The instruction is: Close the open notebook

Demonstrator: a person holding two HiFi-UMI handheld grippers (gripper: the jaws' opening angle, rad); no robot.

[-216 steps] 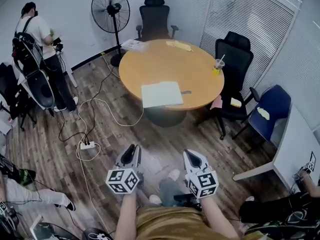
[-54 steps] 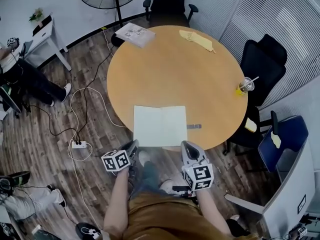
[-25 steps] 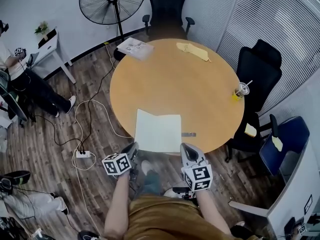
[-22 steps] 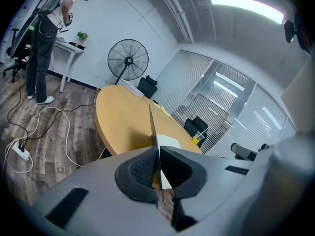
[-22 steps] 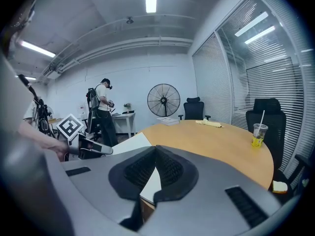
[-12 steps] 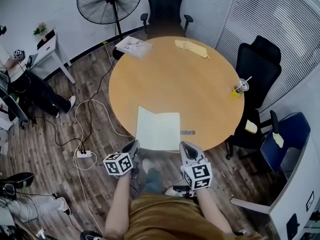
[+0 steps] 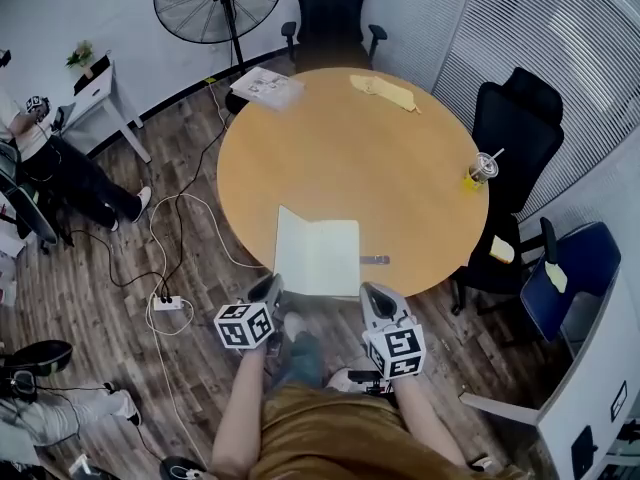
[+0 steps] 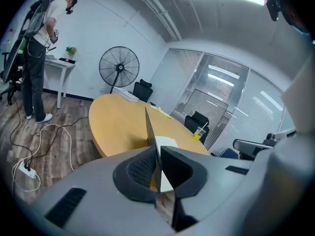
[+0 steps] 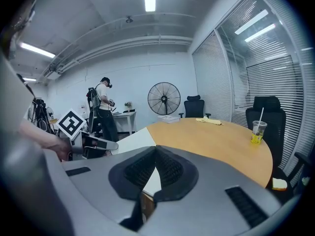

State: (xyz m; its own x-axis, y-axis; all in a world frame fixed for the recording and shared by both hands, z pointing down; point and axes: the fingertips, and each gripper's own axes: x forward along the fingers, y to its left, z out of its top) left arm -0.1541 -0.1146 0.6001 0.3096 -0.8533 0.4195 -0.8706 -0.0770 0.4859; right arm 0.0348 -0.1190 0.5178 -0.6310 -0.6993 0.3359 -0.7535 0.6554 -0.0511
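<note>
1. The notebook (image 7: 322, 258) lies at the near edge of the round table (image 7: 350, 158), at the lower centre of the head view, white pages up.
2. Its leaf (image 8: 149, 124) on the frame's left is lifted. In the left gripper view it stands almost on edge, while the other half lies flat on the table.
3. The left tool (image 8: 157, 154) is clamped on the near edge of that raised leaf, jaws pinched tight on it.
4. The right tool (image 9: 155, 150) hangs just off the table edge, near the notebook's lower right corner. Its jaws seem to meet at the tips, with nothing between them.
5. A small dark object (image 7: 374, 260) lies just right of the notebook.
6. A cup with a straw (image 7: 483, 171) stands at the table's right edge. A yellow cloth (image 7: 385, 92) and some papers (image 7: 262, 85) lie at the table's upper rim.
</note>
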